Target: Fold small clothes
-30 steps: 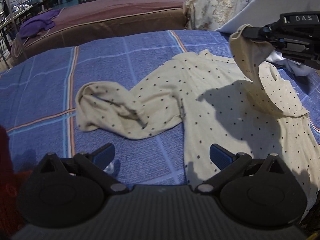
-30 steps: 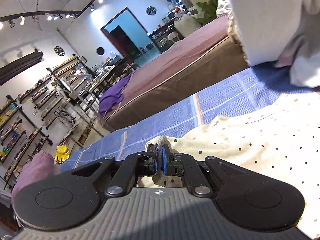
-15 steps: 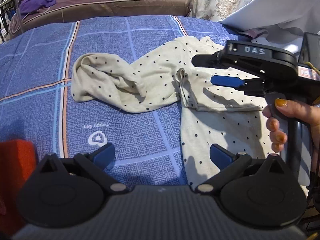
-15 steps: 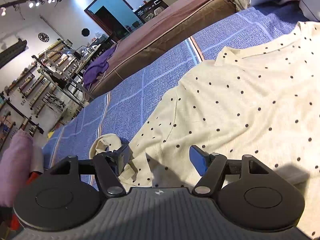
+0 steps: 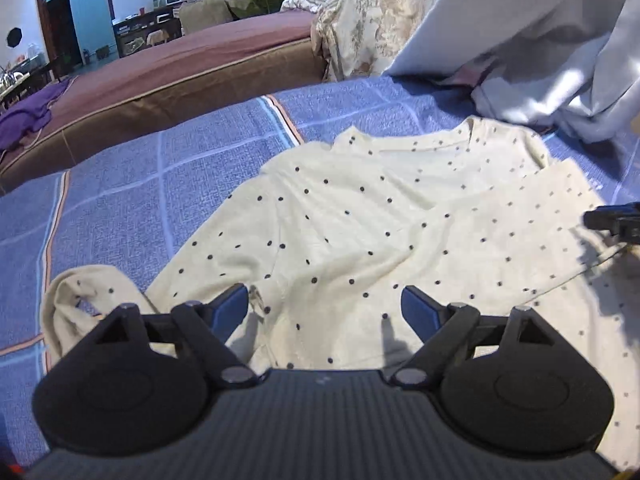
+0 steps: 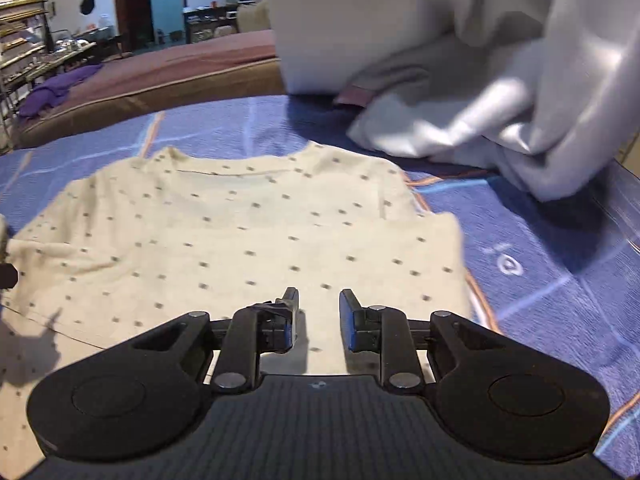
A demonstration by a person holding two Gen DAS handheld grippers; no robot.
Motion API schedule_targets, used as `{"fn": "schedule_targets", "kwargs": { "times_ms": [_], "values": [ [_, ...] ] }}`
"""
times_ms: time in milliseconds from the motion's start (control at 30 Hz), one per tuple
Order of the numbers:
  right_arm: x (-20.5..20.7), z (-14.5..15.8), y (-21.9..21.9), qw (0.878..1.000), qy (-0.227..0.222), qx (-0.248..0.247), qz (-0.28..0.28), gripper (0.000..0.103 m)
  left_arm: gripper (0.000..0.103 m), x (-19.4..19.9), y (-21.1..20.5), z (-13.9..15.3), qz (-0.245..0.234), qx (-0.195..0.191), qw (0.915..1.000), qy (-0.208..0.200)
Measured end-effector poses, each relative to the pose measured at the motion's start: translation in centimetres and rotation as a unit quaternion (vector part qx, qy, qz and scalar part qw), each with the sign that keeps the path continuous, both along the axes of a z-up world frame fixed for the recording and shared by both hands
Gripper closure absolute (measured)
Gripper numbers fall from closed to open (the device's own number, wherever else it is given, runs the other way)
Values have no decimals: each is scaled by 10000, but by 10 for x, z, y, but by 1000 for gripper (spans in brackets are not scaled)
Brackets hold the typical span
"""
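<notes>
left wrist view: the cream dotted shirt (image 5: 360, 216) is seen spread on the blue checked bedspread (image 5: 168, 168), one sleeve folded across its body, the other sleeve (image 5: 80, 292) left crumpled out to the side. the left gripper (image 5: 324, 308) is held wide and closing, nothing pinched. right wrist view: the right gripper (image 6: 319, 318) is narrowed and closing above the shirt, no cloth gripped. folding is judged barely begun.

Dotted cream shirt (image 5: 360, 216): soft matt knit cloth. Blue plaid bedspread (image 5: 192, 168): coarse woven, matt. Grey sheet (image 6: 520, 112): smooth, slight sheen. Left claw (image 5: 324, 308): matt black plastic, blue pads.
</notes>
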State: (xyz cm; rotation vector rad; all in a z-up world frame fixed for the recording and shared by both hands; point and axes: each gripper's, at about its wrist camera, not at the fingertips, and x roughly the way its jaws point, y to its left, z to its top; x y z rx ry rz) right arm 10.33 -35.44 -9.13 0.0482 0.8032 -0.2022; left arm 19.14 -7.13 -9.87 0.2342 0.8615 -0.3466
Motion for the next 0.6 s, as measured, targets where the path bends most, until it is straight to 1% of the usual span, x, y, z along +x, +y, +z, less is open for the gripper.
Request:
{"fn": "schedule_targets", "kwargs": {
  "times_ms": [67, 133, 167, 200, 267, 367, 433, 467, 500, 533, 567, 600],
  "values": [
    [-7, -9, -13, 9998, 141, -132, -110, 63, 19, 9, -11, -16, 96, 273, 9994, 209],
    [-9, -23, -20, 9990, 359, -215, -149, 62, 14, 12, -11, -37, 151, 522, 9980, 331],
    [-12, -30, -25, 9988, 404, -222, -135, 61, 7, 11, -9, -42, 197, 490, 9982, 272],
    [-15, -33, -28, 9992, 323, -196, -93, 61, 0, 10, -5, -45, 275, 444, 9985, 185],
    [-16, -35, -25, 9993, 257, -278, -42, 60, 0, 9, 4, -47, 349, 247, 9988, 231],
    [-13, -29, -17, 9984, 303, -474, -24, 59, 0, 8, 10, -37, 385, 190, 9982, 420],
    [-19, -17, -11, 9989, -12, -469, -7, 58, 0, -7, 20, -22, 387, -60, 9986, 364],
    [-21, -6, -3, 9988, -203, -425, 98, 54, 0, -19, 27, -14, 413, -248, 9985, 271],
    [-21, 2, 7, 9986, -284, -364, 266, 43, 0, -34, 35, -9, 483, -433, 9977, 193],
    [-21, 9, 19, 9978, -315, -271, 515, 27, 0, -49, 43, -6, 554, -593, 9965, 176],
    [-20, 15, 33, 9959, -332, -166, 826, 22, 0, -63, 51, -5, 615, -721, 9953, 207],
    [-19, 21, 50, 9924, -359, -83, 1170, 20, 0, -77, 58, -7, 707, -798, 9940, 245]
  ]
}}
